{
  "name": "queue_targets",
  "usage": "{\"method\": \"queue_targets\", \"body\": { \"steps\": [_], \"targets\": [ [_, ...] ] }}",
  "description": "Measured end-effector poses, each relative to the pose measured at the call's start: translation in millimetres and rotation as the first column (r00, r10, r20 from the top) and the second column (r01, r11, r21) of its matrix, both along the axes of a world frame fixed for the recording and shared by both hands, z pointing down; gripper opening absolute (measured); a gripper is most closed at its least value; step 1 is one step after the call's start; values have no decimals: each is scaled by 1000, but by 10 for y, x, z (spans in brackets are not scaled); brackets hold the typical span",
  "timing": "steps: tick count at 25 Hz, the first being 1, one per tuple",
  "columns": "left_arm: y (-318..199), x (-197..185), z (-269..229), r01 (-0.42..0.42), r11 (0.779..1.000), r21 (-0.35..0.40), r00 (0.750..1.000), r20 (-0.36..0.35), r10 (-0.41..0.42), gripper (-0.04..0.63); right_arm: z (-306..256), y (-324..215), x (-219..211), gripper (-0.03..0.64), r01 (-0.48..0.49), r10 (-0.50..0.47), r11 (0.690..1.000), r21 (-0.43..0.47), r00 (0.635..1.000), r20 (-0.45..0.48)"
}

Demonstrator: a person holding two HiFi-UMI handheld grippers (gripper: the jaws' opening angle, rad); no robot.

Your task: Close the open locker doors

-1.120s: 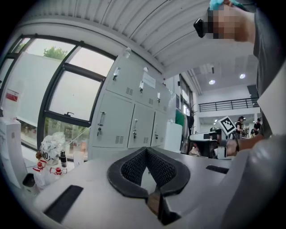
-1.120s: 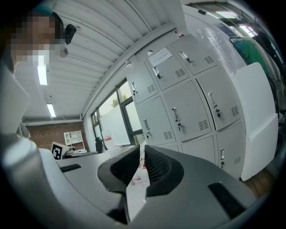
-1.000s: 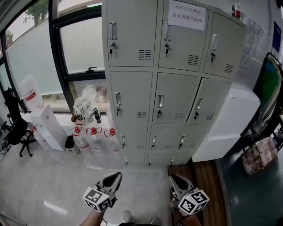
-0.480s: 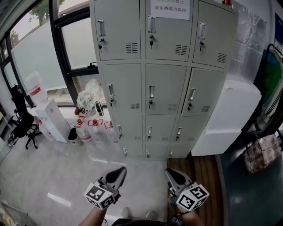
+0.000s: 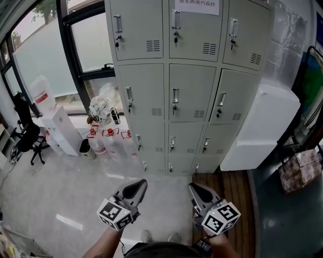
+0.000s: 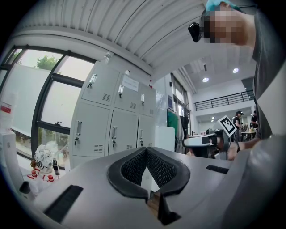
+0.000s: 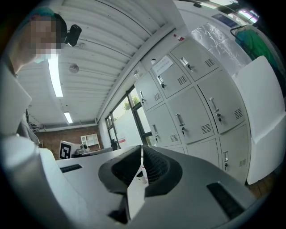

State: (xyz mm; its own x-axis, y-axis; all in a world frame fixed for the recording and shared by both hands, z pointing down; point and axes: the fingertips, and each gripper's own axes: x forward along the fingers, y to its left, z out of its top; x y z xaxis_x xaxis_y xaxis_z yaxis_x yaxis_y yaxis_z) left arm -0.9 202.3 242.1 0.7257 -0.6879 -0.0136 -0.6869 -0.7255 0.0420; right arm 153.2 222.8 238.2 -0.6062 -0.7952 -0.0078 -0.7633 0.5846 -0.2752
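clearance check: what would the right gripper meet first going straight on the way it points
The right gripper, jaws just closing on nothing, points level over open floor; first in line is probably the locker bank, left column, depth unclear.

**Lockers far ahead, window to their left**

I have the locker bank (image 5: 192,95) at the far middle, three doors across, with a paper notice (image 5: 198,5) on its top middle door. A window (image 5: 45,50) stands to its left. Below the window a bundle of bags (image 5: 101,108) sits by the lockers' left edge, with bottles (image 5: 108,143) on the floor (image 5: 65,196) just beneath. Further left come a small bin (image 5: 86,149), a dispenser (image 5: 60,128) with a jug (image 5: 42,94) on top, then a chair (image 5: 25,141). A low cabinet (image 5: 260,128) stands against the lockers' right side. A wooden strip (image 5: 227,186) lies nearer, before it, and a box (image 5: 298,171) lies at the right edge.
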Motion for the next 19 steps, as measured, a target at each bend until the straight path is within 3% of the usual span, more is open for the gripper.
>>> {"method": "queue_targets", "body": {
  "steps": [19],
  "targets": [
    [-310,-286,-76,-13,1000,0,1000,2,13,9,-13,-309,-424,24,13,-13,1000,-14,1000,10]
  ]
}}
